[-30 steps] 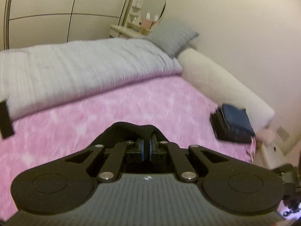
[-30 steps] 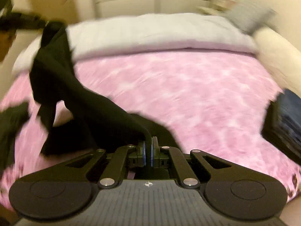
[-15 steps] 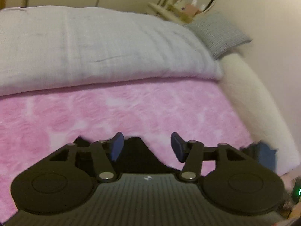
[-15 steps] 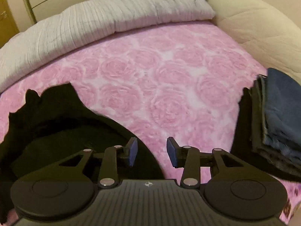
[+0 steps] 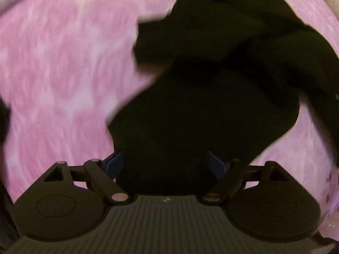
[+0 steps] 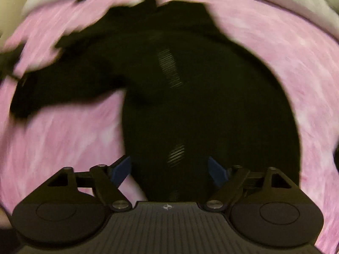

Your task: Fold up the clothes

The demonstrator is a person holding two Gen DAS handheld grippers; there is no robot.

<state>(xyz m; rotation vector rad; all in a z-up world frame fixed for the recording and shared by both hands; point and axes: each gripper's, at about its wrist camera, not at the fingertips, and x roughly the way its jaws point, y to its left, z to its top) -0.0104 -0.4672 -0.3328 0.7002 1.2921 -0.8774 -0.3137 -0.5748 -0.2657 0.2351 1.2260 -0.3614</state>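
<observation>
Both tongs are gaping wide: the left gripper [image 5: 164,164] and right gripper [image 6: 169,169] are each hovering over a crumpled black fabric garment [image 6: 190,105], which is lying between and ahead of their blue fingertips [image 5: 113,163] (blurred) on a pink fuzzy blanket [image 5: 53,63].

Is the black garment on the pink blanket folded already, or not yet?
Not yet folded: the black garment lies rumpled, irregular in outline, on the pink blanket.
</observation>
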